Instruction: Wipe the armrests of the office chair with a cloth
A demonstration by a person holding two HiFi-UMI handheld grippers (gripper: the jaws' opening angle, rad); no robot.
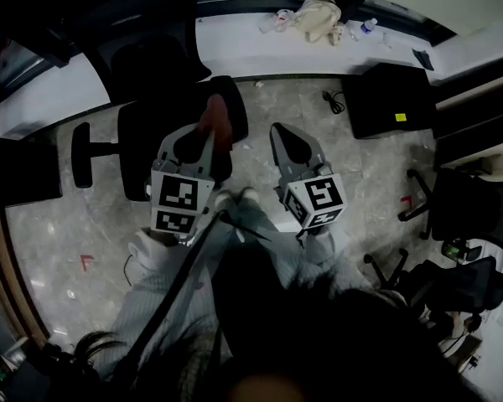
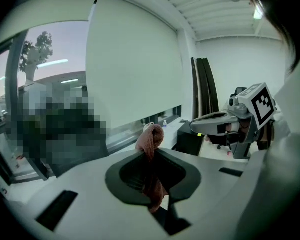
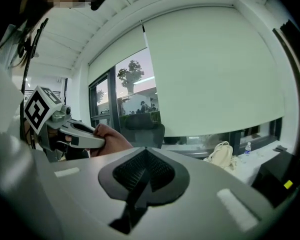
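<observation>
A black office chair (image 1: 142, 48) stands on the floor ahead of me, with one armrest (image 1: 82, 153) sticking out on its left. My left gripper (image 1: 211, 115) hovers over the seat, shut on a reddish-brown cloth (image 1: 216, 122). In the left gripper view the cloth (image 2: 151, 144) is pinched between the jaws and bunches up above the left gripper (image 2: 150, 154). My right gripper (image 1: 279, 131) hangs beside it to the right, above the floor, shut and empty. The right gripper (image 3: 145, 150) shows its jaws pressed together. The chair's other armrest is hidden.
A black box (image 1: 390, 99) and a cable (image 1: 334, 100) lie on the floor at the right. More black chairs (image 1: 469, 220) crowd the right edge. A white window ledge (image 1: 235, 53) holds a beige bag (image 1: 317, 15) and a bottle (image 1: 367, 25). My legs fill the lower view.
</observation>
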